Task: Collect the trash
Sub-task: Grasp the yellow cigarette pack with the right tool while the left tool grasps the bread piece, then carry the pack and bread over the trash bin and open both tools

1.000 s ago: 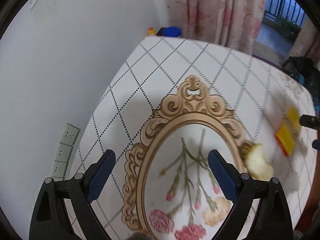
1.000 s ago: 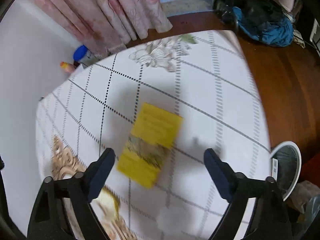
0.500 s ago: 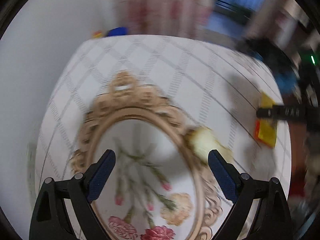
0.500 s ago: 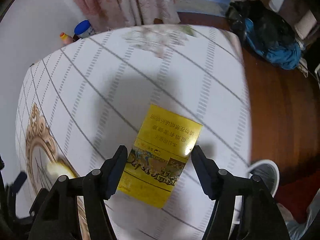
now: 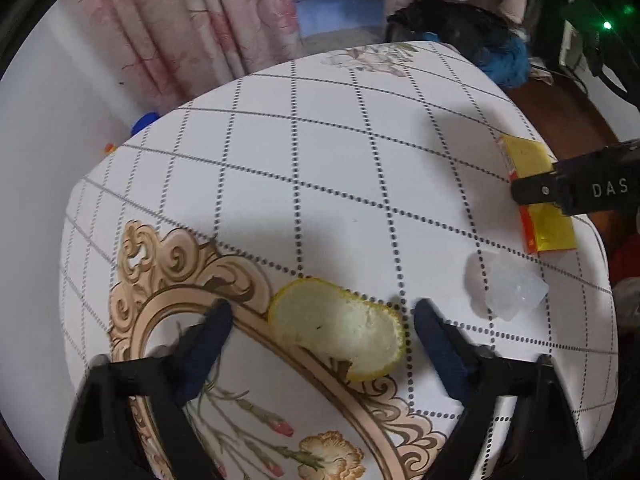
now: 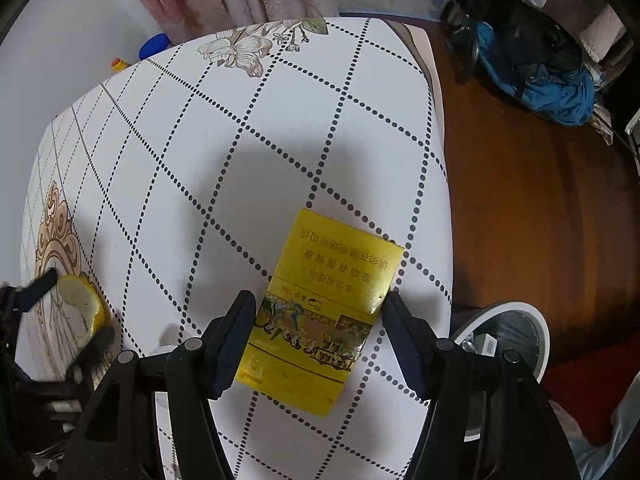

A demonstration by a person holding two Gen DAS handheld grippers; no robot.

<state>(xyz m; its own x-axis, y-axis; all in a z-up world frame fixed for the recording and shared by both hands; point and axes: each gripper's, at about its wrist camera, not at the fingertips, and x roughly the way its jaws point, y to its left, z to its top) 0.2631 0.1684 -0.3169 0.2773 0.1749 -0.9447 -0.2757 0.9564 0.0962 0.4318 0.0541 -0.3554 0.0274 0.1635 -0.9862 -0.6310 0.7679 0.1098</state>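
1. Table (image 5: 360,152) under a white cloth with a dotted diamond grid, a printed gold oval frame with carnations toward the near left corner, a printed flower at the far edge; wooden floor (image 6: 520,200) beyond the right edge.
2. Pink flowered curtain (image 5: 208,20) behind the far edge; dark and blue bundle of fabric (image 6: 532,64) on the floor past the far right corner.
3. White-rimmed bin (image 6: 520,312) on the floor just off the near right corner, partly hidden behind the right claw.
4. Right claw (image 6: 320,340) low over the table near the right edge, jaws spread wide, one finger on each long side of the yellow packet (image 6: 320,312), close to its edges; cannot tell whether the pads touch it. Seen side-on in the left view as a black bar crossing the packet.
5. Left claw (image 5: 322,340) open wide, low over the near edge, fingers on either side of the peel without touching it.
6. Yellow packet flat on the cloth by the right edge, printed face up, orange side panel visible in the left view.
7. Lemon peel (image 5: 340,328) lying pith up, partly on the printed gold frame, toward the near edge.
8. Crumpled clear wrapper (image 5: 508,292) on the cloth between peel and packet, nearer the right edge, apart from both.
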